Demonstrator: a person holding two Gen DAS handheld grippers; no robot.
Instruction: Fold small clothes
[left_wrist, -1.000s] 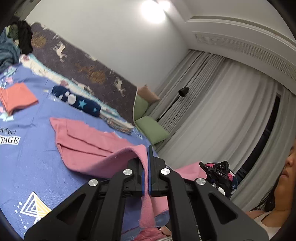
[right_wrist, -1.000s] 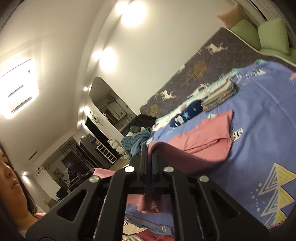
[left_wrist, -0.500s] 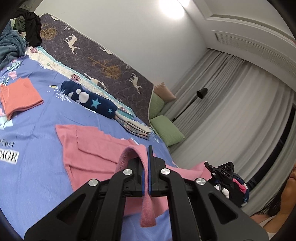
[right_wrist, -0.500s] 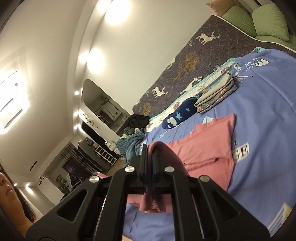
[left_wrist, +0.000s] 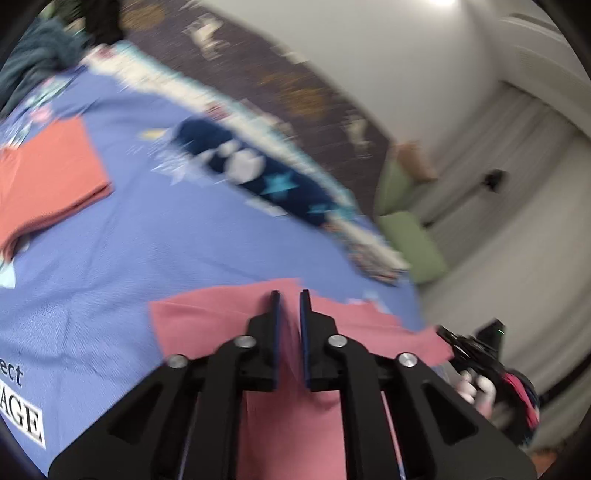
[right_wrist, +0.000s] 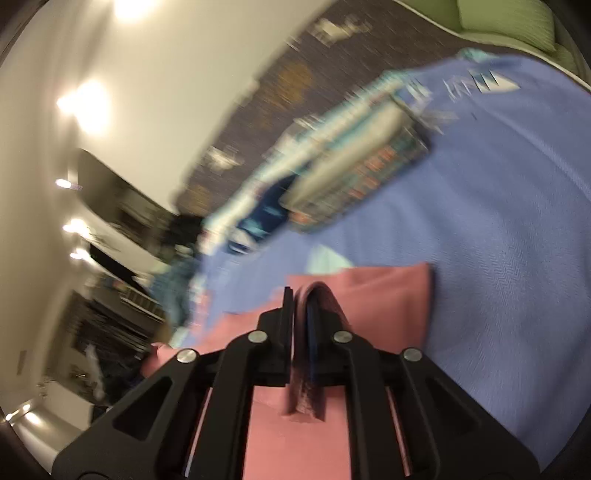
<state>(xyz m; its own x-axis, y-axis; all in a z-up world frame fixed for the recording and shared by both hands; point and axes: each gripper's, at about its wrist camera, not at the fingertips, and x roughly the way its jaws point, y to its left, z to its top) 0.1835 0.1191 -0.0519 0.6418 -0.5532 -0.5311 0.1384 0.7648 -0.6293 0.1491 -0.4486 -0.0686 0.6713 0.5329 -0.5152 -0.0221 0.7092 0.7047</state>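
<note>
A pink garment (left_wrist: 221, 314) lies folded on the blue bedspread (left_wrist: 155, 240). My left gripper (left_wrist: 288, 295) sits low over it with the jaws a little apart and nothing between them. In the right wrist view the same pink garment (right_wrist: 388, 306) lies flat, and my right gripper (right_wrist: 299, 295) has a fold of it still draped between its slightly parted fingers. Both views are motion blurred. The right gripper also shows at the right edge of the left wrist view (left_wrist: 480, 354).
A folded orange cloth (left_wrist: 48, 177) lies at the left. A dark blue star-print roll (left_wrist: 258, 177) and a stack of folded patterned cloths (right_wrist: 354, 170) lie near the headboard. Green cushions (left_wrist: 410, 236) sit at the bed's far side.
Both grippers came down forward onto the bed, laying the pink garment's lifted edge over itself. The left jaws opened and let go of the cloth; the right jaws have loosened.
</note>
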